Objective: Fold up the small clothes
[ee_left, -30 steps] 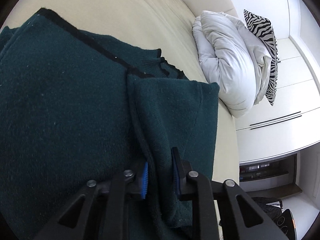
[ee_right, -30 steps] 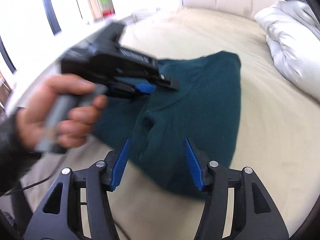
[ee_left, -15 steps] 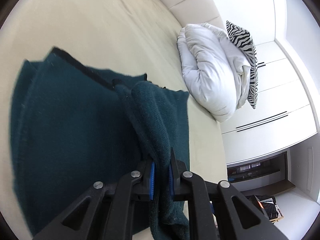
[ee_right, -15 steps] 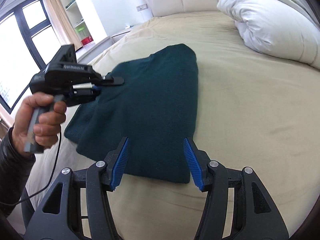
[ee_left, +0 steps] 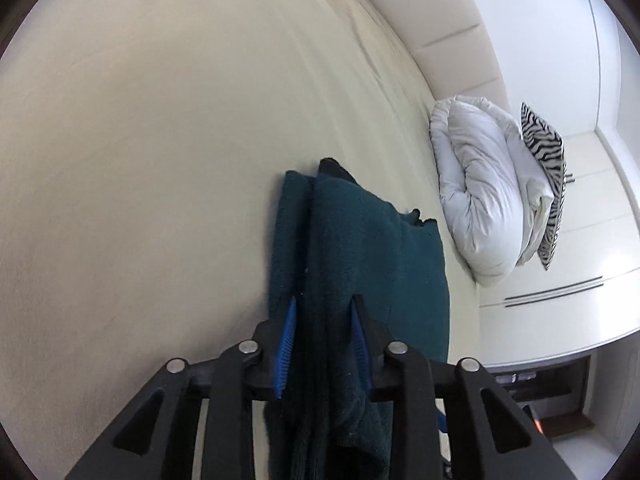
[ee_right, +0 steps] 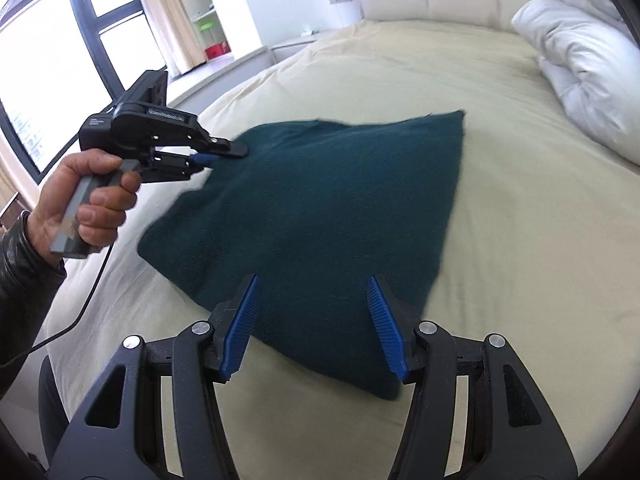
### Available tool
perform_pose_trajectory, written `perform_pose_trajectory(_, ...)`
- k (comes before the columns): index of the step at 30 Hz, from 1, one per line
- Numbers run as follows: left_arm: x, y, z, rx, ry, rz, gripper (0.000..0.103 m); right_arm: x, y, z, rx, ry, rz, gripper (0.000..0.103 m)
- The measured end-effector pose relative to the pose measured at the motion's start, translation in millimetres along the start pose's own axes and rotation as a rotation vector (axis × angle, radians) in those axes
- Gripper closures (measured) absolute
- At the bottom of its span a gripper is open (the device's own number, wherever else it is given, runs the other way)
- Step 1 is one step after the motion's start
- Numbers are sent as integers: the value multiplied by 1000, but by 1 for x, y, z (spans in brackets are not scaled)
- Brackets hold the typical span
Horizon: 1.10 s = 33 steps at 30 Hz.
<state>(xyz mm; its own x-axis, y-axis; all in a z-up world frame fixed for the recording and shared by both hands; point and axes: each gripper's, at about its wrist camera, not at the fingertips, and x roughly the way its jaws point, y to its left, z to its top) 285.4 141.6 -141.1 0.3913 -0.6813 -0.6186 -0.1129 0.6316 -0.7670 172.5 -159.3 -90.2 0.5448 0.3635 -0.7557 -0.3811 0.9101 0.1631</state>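
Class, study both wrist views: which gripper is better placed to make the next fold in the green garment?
Probably left: the left gripper, jaws just opening, has the green garment's edge between its fingers, while the right gripper hovers open, gripping nothing.

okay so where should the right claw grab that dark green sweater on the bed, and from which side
Probably the near folded edge of the dark green sweater, approached from the near side of the bed. That edge lies flat directly ahead of the open right claw, thick enough to pinch. The left claw, its jaws just opening with cloth between them, is at the far left corner.
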Motion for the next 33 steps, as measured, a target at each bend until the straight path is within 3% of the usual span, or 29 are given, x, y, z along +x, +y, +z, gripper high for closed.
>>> perform_pose_trajectory(3, -16, -3, -8, 20, -63, 30, 57, 5, 1, -7, -10, 15, -16, 49)
perform_pose_trajectory(6, -29, -20, -24, 85, -99, 19, 56, -2, -5, -11, 4, -2, -1, 49)
perform_pose_trajectory(8, -36, -36, -37, 149, -109, 34, 48, -1, -5, -14, 16, -4, -1, 49)
perform_pose_trajectory(13, -17, -54, -60, 264, -56, 176, 46, 4, 2, -13, 5, 3, 7, 49)
perform_pose_trajectory(15, -14, -51, -60, 254, -73, 190, 52, 4, 6, -15, -7, 6, 6, 49)
perform_pose_trajectory(18, -8, -45, -55, 232, -63, 192, 72, 8, 8, -13, -9, 11, 12, 49)
perform_pose_trajectory(22, -4, -49, -66, 302, -62, 242, 82, 18, 7, -10, 7, 15, 24, 49)
perform_pose_trajectory(27, -21, -30, -61, 228, -90, 161, 89, 26, 15, -11, 3, 24, 42, 48)
perform_pose_trajectory(33, -31, -9, -67, 172, -127, 123, 90, 35, 39, -10, -70, 38, 54, 49)
